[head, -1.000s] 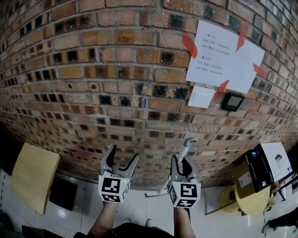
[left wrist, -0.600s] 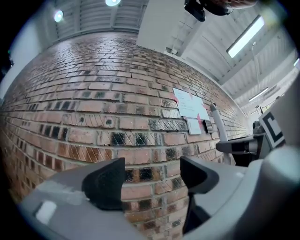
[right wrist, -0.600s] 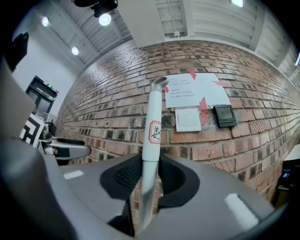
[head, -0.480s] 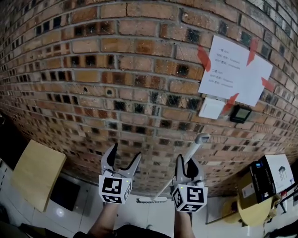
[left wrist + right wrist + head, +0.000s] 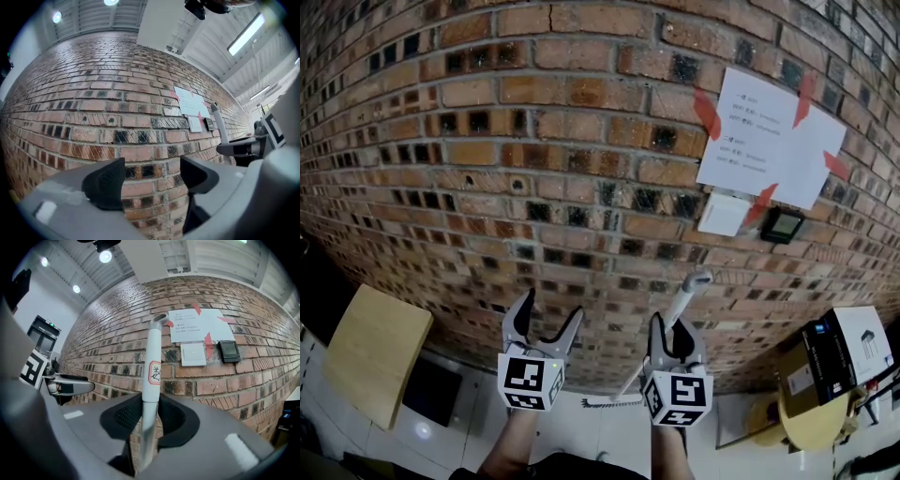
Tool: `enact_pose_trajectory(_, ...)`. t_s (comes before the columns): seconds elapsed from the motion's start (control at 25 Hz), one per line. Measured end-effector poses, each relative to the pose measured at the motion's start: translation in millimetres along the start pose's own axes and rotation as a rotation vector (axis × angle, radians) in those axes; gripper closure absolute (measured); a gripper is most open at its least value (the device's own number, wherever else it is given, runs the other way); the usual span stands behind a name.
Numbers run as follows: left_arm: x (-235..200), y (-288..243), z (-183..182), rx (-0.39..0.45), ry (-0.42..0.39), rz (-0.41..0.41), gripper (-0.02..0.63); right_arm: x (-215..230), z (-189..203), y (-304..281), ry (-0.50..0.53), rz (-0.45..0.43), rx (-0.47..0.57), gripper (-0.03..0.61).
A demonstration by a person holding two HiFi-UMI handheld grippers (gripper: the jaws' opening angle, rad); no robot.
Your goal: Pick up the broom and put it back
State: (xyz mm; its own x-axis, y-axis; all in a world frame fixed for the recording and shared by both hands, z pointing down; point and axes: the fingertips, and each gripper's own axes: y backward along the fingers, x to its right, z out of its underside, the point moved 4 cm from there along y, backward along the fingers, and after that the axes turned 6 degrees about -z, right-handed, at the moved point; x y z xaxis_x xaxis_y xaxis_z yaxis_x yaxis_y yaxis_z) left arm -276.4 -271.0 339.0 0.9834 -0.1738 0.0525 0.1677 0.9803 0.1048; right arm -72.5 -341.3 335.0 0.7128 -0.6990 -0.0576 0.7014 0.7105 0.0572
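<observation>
Where the brick wall fills nearly the whole head view, a strip of white floor shows below it, with one tan board at the left and one round table at the right. One carton sits on that table, shut, so its contents do not show. White paper is fixed to the wall by four red tape strips; just under it are one white switch and one small black panel. There is one broom, held off the floor and leaning toward the wall: a pale handle with a bent cap on top, one red-edged sticker, a bare metal shaft lower down and a narrow bristle head hanging low. Of the two grippers, the right gripper pinches the broom handle between its pads, while the left gripper stands beside it with jaws spread, only brick between them.
</observation>
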Motion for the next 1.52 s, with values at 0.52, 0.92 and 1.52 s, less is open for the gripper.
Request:
enact_pose_trajectory(0.52,71.7,-24.4,10.2,-0.03,0.014,0.196,0.244,57.6,16.3,51.1,-0.025,0.157,-0.054,0.476)
enact_pose_trajectory(0.92,162.3,-36.2,24.8,-0.05,0.039,0.429,0.253,97.4,39.0,107.0,-0.013,0.218,-0.114,0.476)
enact_pose_trajectory(1.52,269.6,-38.9,83.8,-0.164,0.036,0.68,0.253,145.3,153.4,204.1,-0.034,0.287,-0.298,0.477)
